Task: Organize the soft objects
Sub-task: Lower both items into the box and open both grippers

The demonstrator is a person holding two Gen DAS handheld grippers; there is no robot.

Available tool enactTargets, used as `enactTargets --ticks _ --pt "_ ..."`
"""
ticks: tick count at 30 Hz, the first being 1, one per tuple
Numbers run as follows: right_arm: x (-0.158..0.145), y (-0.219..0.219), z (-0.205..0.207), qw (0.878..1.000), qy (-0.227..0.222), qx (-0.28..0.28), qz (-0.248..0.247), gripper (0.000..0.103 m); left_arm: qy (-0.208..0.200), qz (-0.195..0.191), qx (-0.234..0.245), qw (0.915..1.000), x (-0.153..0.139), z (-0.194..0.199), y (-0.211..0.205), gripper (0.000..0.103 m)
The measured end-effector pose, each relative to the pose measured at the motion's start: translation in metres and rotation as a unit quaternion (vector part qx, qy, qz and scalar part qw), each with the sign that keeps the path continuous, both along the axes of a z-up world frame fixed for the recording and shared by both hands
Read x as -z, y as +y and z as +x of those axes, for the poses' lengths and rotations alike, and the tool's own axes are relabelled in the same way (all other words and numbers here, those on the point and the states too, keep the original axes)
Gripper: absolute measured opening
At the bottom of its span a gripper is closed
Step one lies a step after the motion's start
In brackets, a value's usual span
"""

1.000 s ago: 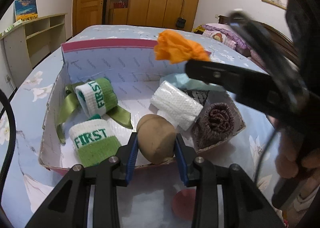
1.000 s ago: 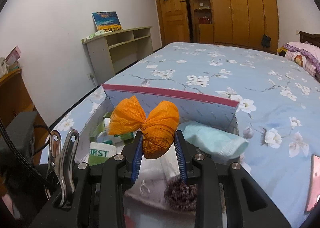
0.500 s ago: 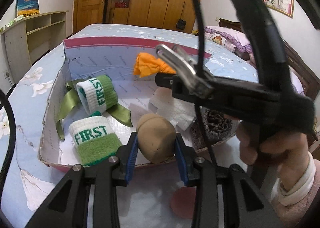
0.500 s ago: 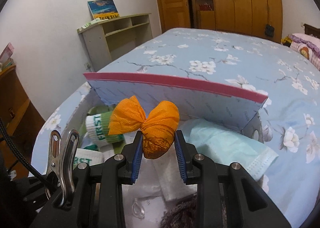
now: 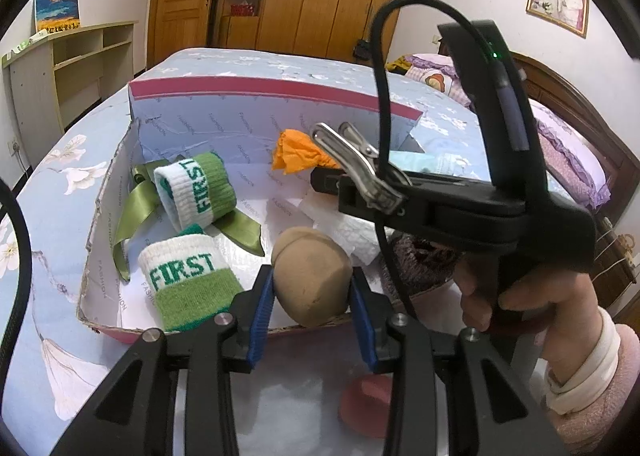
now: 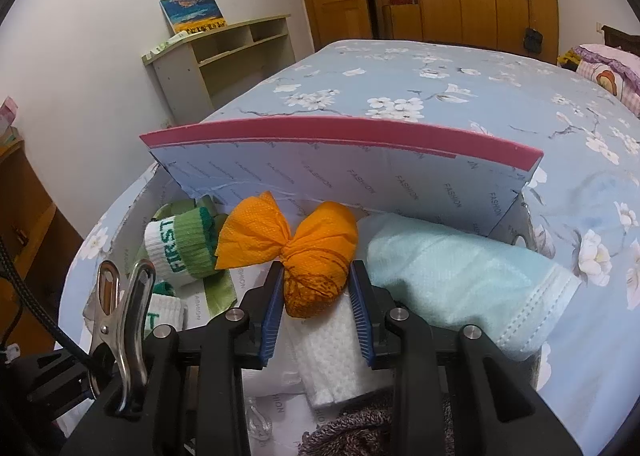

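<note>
Left gripper [image 5: 312,298]: its blue pads are pinching a tan rounded soft object [image 5: 310,276] from both sides, holding it right at the near rim of the box.
Right gripper [image 6: 318,296]: its pads are squeezing the round end of an orange cloth bundle [image 6: 316,256]; the loose flared end is fanning out to the left of the fingers.
Box [image 6: 340,128]: an open cardboard box with a pink edge is sitting on the floral bedspread [image 6: 460,96], directly ahead of both grippers.
Wristbands: two green-and-white "FIRST" wristbands [image 5: 184,276] are lying inside, left of the left gripper, on a green ribbon [image 5: 136,204].
Other contents: a pale blue face mask [image 6: 460,276] is draping over the box's right side, just right of the right gripper; a white textured cloth [image 6: 332,360] is lying beneath its fingers, with a brownish knit item [image 6: 352,432] nearer still.
</note>
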State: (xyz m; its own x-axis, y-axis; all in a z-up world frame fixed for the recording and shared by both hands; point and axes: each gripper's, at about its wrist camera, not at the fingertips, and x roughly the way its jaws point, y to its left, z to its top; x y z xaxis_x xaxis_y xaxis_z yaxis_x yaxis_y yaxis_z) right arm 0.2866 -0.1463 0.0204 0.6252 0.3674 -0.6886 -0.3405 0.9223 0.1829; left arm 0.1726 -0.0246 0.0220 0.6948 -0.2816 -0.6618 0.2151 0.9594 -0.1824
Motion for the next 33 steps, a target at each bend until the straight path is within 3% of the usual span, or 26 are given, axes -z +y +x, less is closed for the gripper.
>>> enactTargets --ticks 9,19,33 --pt "-0.009 -0.003 -0.005 1.0 -0.009 0.001 0.016 0.041 -0.006 0.0 -0.005 1.0 -0.008 -0.008 0.003 0.042" --pt "-0.029 -0.004 -0.018 0.999 -0.032 0.002 0.023 0.042 -0.011 -0.004 -0.012 0.9999 -0.016 -0.017 0.014 0.042" --pt "-0.061 -0.012 -0.068 0.997 -0.066 -0.004 0.034 0.042 -0.016 -0.008 -0.02 0.9996 -0.032 -0.043 0.024 0.042"
